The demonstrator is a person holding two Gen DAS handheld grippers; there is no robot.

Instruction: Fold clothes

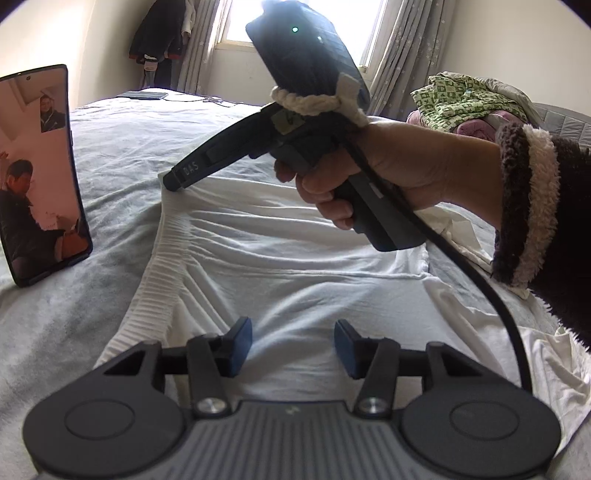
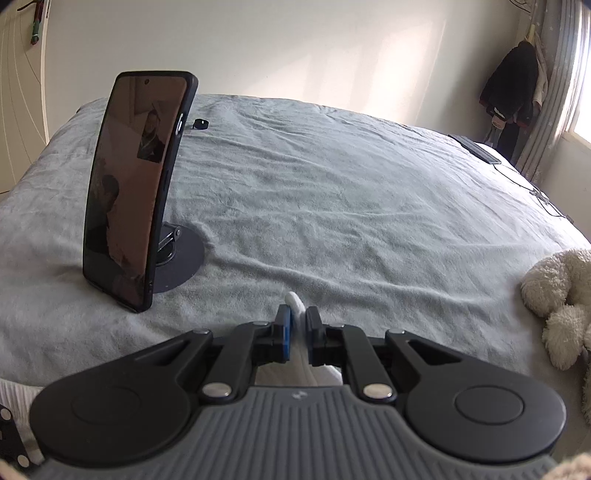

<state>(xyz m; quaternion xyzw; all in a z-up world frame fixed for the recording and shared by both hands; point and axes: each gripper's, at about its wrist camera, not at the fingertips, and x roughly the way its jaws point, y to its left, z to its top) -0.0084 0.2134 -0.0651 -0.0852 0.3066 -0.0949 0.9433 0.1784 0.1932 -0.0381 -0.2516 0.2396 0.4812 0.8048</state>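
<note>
White garment (image 1: 280, 258) on the bed (image 2: 332, 192), corner pinched in right claw (image 2: 298, 328); left claw (image 1: 293, 349) released above it.

Two grippers: left gripper (image 1: 293, 347), right gripper (image 2: 298, 325). One hand (image 1: 388, 177) in fleece sleeve (image 1: 532, 206). One white garment (image 1: 295, 258), spread on one bed (image 2: 332, 192). One phone (image 2: 136, 192) on one round stand (image 2: 184, 262), left. One plush toy (image 2: 561, 299), near right. One heap of clothes (image 1: 469, 103), far right. One window (image 1: 303, 18), two curtains (image 1: 402, 51). One dark coat (image 2: 509, 88) hanging, far corner.
</note>
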